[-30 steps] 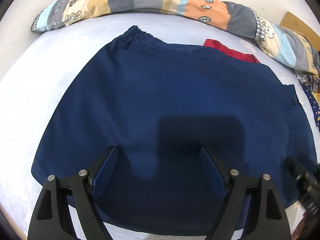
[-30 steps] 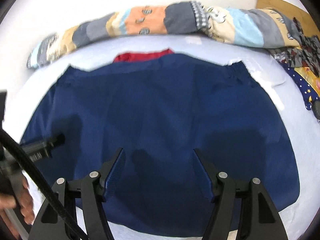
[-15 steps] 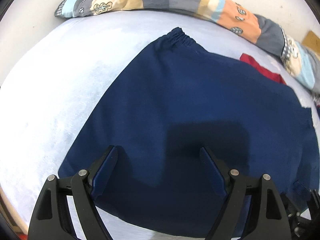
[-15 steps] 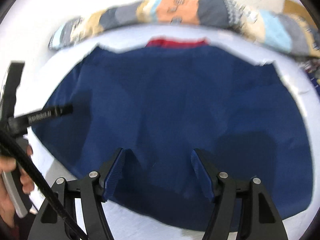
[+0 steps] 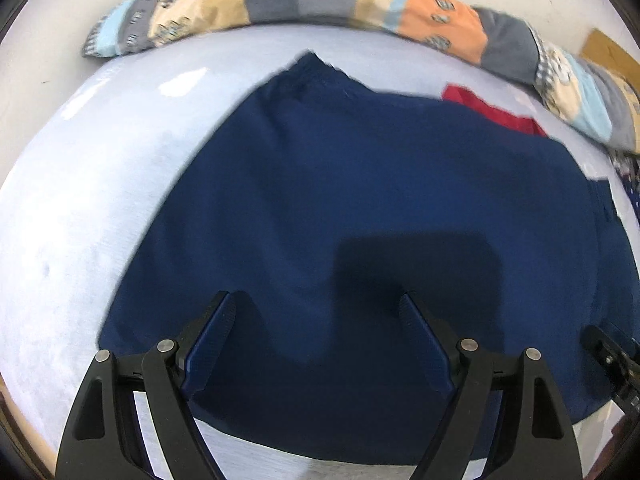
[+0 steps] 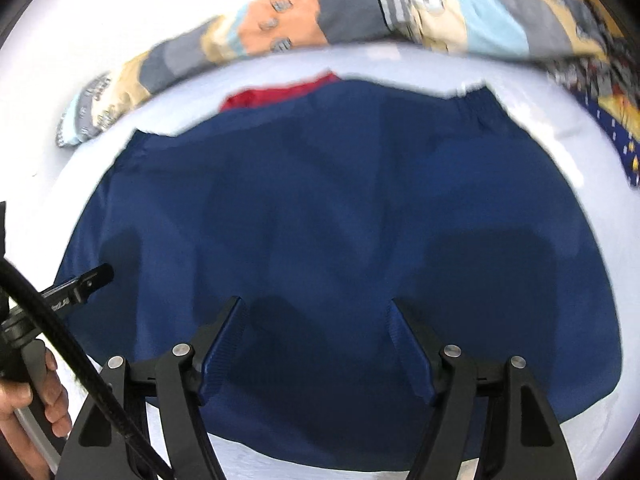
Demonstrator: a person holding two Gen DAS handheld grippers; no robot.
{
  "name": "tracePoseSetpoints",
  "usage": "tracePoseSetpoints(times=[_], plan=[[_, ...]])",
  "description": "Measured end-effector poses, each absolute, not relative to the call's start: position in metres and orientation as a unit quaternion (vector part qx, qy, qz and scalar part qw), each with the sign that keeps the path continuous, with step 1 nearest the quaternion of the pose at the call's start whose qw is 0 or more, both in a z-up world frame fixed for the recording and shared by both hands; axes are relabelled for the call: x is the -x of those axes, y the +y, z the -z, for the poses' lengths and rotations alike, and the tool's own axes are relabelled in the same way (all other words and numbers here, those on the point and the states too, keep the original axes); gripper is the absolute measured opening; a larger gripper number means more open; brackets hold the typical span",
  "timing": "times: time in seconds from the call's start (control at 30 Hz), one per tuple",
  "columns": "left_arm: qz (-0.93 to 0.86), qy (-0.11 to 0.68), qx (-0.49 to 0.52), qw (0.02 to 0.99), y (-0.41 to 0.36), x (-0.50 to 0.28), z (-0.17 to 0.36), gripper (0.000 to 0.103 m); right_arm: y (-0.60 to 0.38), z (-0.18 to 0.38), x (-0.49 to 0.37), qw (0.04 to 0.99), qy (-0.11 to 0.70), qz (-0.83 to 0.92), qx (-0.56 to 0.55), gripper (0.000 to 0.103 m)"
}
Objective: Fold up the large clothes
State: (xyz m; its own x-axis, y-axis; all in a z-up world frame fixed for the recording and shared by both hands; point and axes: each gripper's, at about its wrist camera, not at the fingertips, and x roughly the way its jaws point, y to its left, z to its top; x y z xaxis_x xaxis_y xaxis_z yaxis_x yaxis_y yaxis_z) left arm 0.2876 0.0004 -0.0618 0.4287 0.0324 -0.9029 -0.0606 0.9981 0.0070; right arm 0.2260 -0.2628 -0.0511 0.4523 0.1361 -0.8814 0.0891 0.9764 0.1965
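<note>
Navy garment (image 5: pixel 360 208) lies spread flat on the pale bed (image 5: pixel 80 200), near hem toward both grippers. Left gripper (image 5: pixel 316 320) and right gripper (image 6: pixel 316 320) hover over that hem, jaws wide and empty, probably lining up for a fold; motion blur hides any contact.

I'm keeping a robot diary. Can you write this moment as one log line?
stage: pre-grasp | left tool: open, empty | right tool: open, empty | blue garment: flat on bed

one navy garment (image 5: pixel 360 200), one red garment (image 5: pixel 496 114), one patchwork quilt (image 5: pixel 320 0), two claws (image 5: pixel 316 312) (image 6: pixel 316 316).
</note>
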Motion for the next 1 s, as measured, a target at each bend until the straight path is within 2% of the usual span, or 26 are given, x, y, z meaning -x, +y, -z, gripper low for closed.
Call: tracePoseSetpoints(times=[0.3, 0.53, 0.73, 0.83, 1.0], plan=[[-0.02, 0.521, 0.008, 0.853, -0.002, -0.284, 0.054, 0.083, -0.267, 0.041, -0.224, 0.859, 0.502, 0.001, -0.102, 0.077], [-0.033, 0.534, 0.019, 0.845, 0.01, -0.289, 0.058, 0.083, -0.278, 0.05, -0.228, 0.847, 0.521, 0.012, -0.103, 0.077], [-0.055, 0.54, 0.06, 0.837, 0.04, -0.293, 0.057, 0.083, -0.292, 0.043, -0.227, 0.85, 0.509, 0.021, -0.13, 0.077], [-0.059, 0.545, 0.04, 0.836, 0.038, -0.293, 0.059, 0.083, -0.296, 0.05, -0.23, 0.838, 0.528, 0.011, -0.137, 0.078], [-0.027, 0.523, 0.047, 0.851, 0.028, -0.287, 0.046, 0.083, -0.323, 0.029, -0.217, 0.846, 0.497, -0.009, -0.194, 0.078]])
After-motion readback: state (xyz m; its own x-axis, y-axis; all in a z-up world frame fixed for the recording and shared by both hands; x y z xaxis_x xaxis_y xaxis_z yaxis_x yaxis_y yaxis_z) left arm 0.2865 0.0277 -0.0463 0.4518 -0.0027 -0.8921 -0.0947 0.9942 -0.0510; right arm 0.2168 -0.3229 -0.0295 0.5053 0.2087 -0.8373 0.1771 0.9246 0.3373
